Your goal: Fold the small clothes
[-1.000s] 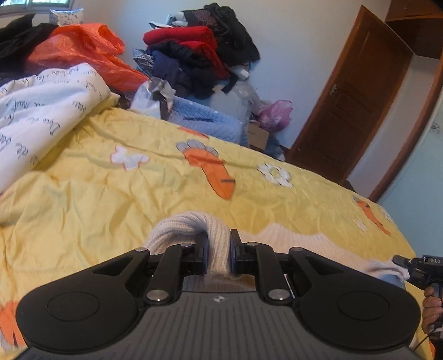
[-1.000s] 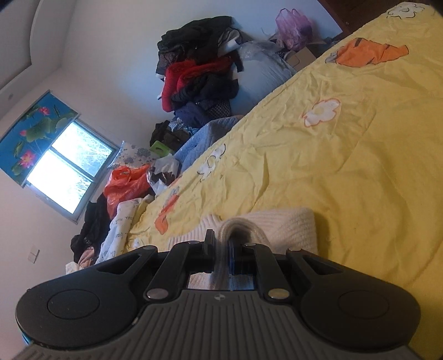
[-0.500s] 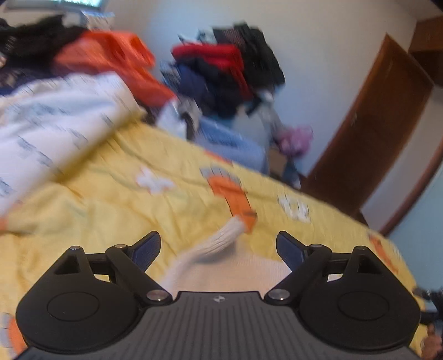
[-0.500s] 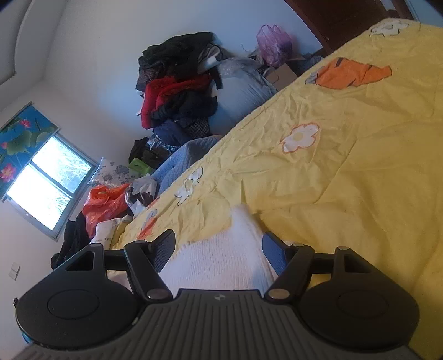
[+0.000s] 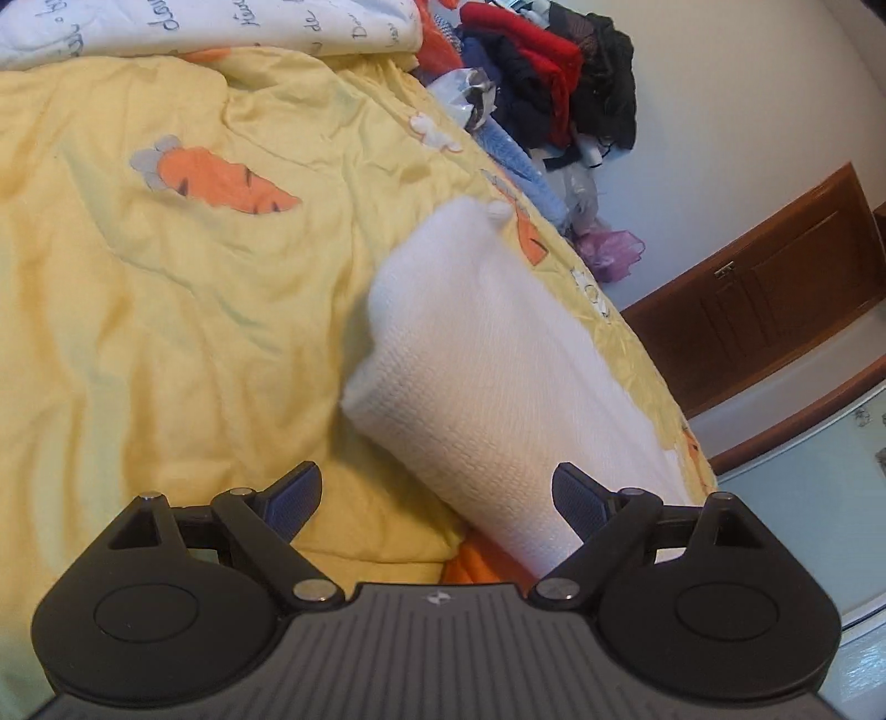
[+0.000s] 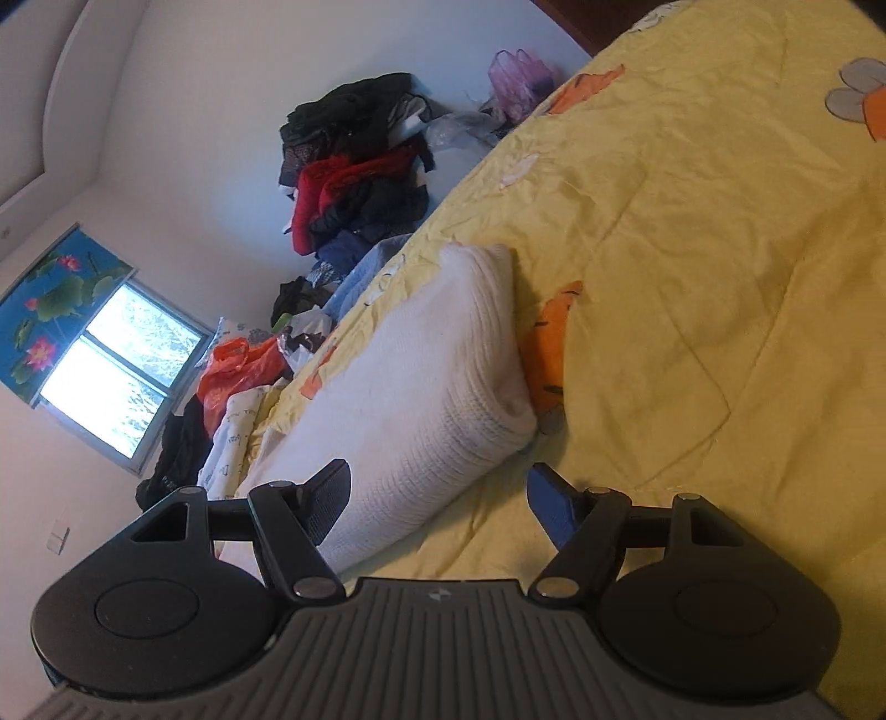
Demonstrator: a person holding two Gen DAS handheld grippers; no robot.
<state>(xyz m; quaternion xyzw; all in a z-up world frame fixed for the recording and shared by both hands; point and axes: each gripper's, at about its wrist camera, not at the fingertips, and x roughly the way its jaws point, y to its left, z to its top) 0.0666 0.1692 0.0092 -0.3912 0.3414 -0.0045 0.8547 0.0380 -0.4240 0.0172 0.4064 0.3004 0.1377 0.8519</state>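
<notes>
A white knitted garment [image 5: 498, 365] lies folded into a thick block on the yellow bedspread [image 5: 166, 310]. It also shows in the right wrist view [image 6: 421, 399]. My left gripper [image 5: 437, 495] is open and empty, just short of the garment's near end. My right gripper [image 6: 437, 498] is open and empty, with the garment's near edge lying between its spread fingers and apart from both pads.
A pile of dark and red clothes [image 5: 548, 72] stands against the far wall [image 6: 354, 183]. A white printed quilt [image 5: 210, 25] and an orange bag [image 6: 232, 371] lie at the bed's head. A wooden door [image 5: 775, 310] is at the right.
Both grippers were shut on the white garment a second ago. They have opened, let it go and drawn back, and it now lies folded on the bed.
</notes>
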